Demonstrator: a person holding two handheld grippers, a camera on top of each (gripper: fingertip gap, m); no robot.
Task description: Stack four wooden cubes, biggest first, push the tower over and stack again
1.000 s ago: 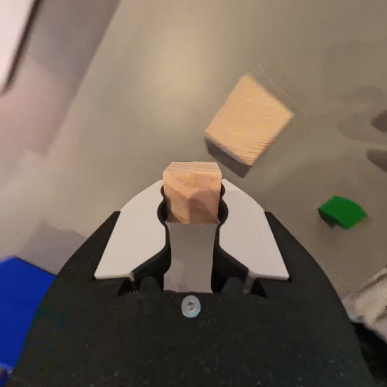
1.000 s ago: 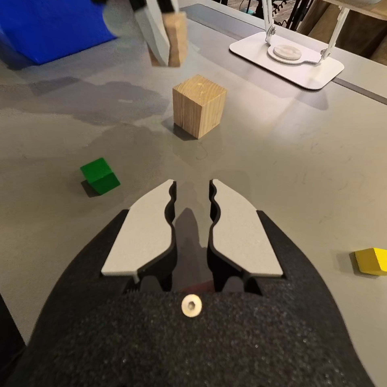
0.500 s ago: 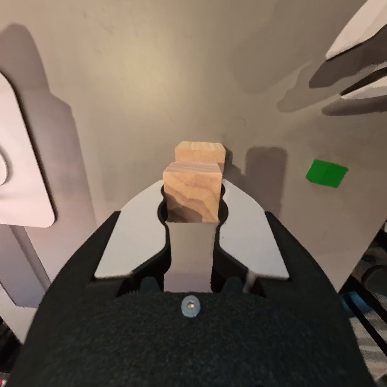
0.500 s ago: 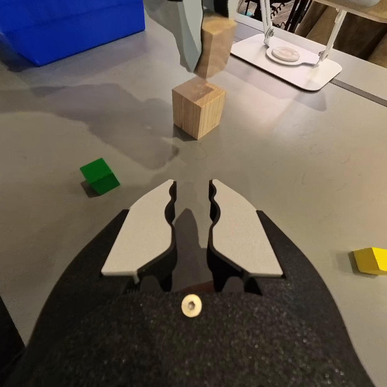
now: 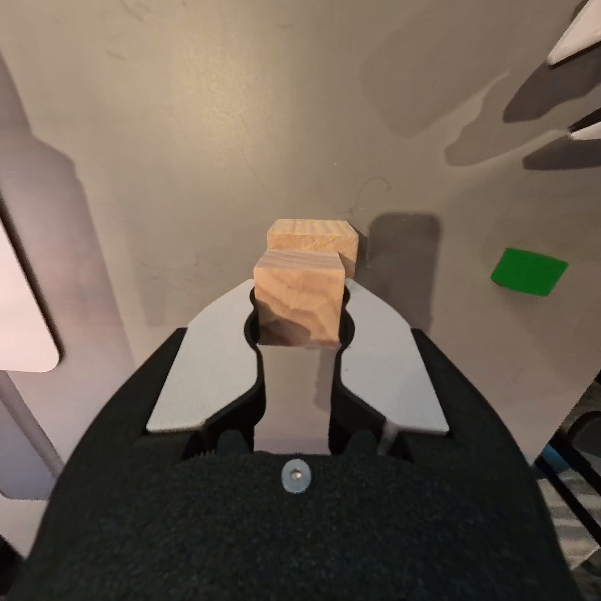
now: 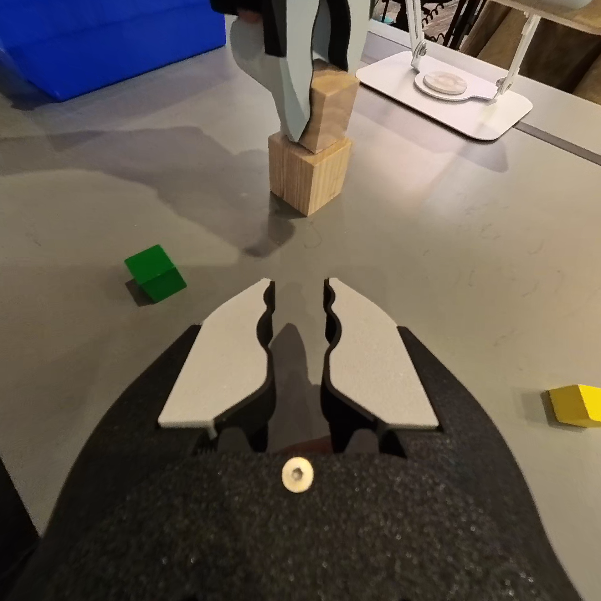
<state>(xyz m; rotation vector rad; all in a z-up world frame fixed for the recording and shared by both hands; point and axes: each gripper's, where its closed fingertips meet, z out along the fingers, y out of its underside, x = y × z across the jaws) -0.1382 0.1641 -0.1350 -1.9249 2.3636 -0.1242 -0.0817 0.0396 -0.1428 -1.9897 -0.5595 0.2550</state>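
Note:
My left gripper [image 5: 299, 287] is shut on a mid-sized wooden cube [image 5: 299, 309]. It holds the cube from above on the top of the biggest wooden cube [image 5: 312, 235], slightly tilted and turned. In the right wrist view the held cube [image 6: 331, 107] touches the top of the big cube [image 6: 309, 175], with a left finger [image 6: 292, 94] beside it. My right gripper [image 6: 299, 281] is open and empty, low over the table in front of the stack. A small green cube [image 6: 154, 273] lies to its left and a yellow cube [image 6: 575, 405] to its right.
A blue bin [image 6: 97, 39] stands at the back left. A white stand with a flat base plate [image 6: 455, 94] sits at the back right, close behind the stack. The green cube [image 5: 528, 271] also shows in the left wrist view. Across from one pair of fingers to the other is roughly 15 cm.
My left gripper carried the held cube over the big cube and lowered it onto its top. The right gripper stayed still and open.

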